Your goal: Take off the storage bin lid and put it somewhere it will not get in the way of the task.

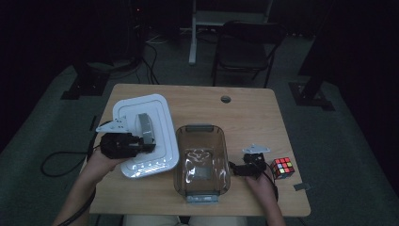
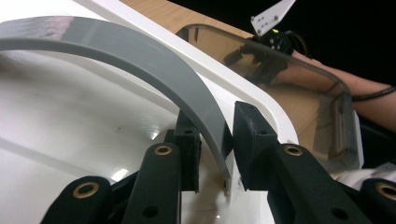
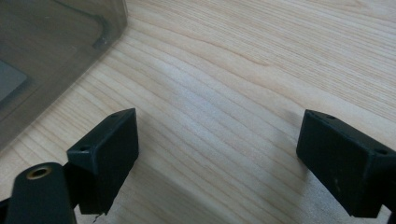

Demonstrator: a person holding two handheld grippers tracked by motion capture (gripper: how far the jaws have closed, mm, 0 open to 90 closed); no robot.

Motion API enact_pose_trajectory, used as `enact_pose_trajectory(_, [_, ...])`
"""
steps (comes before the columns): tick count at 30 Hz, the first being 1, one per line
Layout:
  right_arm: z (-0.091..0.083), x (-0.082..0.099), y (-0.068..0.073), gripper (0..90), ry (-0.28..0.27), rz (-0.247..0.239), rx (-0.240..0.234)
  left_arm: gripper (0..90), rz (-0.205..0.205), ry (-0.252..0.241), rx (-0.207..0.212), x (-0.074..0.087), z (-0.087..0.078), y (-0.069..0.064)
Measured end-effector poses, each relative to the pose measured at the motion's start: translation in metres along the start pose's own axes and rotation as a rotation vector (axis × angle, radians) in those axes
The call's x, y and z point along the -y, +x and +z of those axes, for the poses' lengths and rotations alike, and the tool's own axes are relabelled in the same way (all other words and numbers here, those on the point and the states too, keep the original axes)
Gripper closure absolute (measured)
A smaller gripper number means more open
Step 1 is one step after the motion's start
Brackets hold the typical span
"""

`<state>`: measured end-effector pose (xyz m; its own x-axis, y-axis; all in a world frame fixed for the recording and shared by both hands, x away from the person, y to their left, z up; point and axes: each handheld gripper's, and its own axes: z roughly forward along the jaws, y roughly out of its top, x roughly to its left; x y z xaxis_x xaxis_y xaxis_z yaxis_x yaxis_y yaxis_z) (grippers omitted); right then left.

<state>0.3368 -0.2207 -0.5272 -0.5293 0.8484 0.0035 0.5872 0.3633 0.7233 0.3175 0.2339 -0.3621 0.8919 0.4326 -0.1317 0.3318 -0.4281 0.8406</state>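
While the room is dim, the high view is plain enough: the left gripper (image 1: 141, 141) sits over a white lid (image 1: 162, 117) lying on the left half of the table (image 1: 254, 108), and it has hold of the lid's grey handle (image 1: 145, 126). A clear tub (image 1: 201, 157) stands just beside the lid, toward the middle, and the right gripper (image 1: 250, 167) rests between the tub and a puzzle cube (image 1: 283, 168) near the right edge. The left forearm comes in low from the bottom, hand wrapped round the tool; the right hand is tucked close to the table's near side. In the left gripper view the grey handle (image 2: 154, 65) arcs up off the white lid (image 2: 70, 140) and its end passes between the two jaws, which are drawn in tight on the strap. It looks like thin, stiff plastic, light and a bit slick, so I'd judge the handle the sensible place to grip, though the broad lid may swing or tilt beneath it. The clear tub (image 2: 299, 93) shows beyond the lid's rim. In the right gripper view the jaws stand wide apart over bare wood (image 3: 233, 70) with nothing between them, the tub's corner (image 3: 56, 51) off to one side.
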Motion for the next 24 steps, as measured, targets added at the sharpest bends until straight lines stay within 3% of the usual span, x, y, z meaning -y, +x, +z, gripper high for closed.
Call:
enact_pose_trajectory(4, [0.0,0.0,0.0,12.7,0.0,-0.001,0.0,72.9,-0.001,0.007,0.005,0.014,-0.003,0.009])
enact_pose_trajectory(9, [0.0,0.0,0.0,12.7,0.0,0.0,0.0,72.9,-0.006,0.016,0.019,0.031,0.004,0.018])
enact_pose_trajectory(17, [0.0,0.0,0.0,12.7,0.0,0.0,0.0,73.1,-0.032,0.042,0.058,0.053,0.031,0.027])
enact_pose_trajectory(24, [0.0,0.0,0.0,12.7,0.0,0.0,0.0,73.2,-0.068,0.033,0.126,0.071,0.054,0.039])
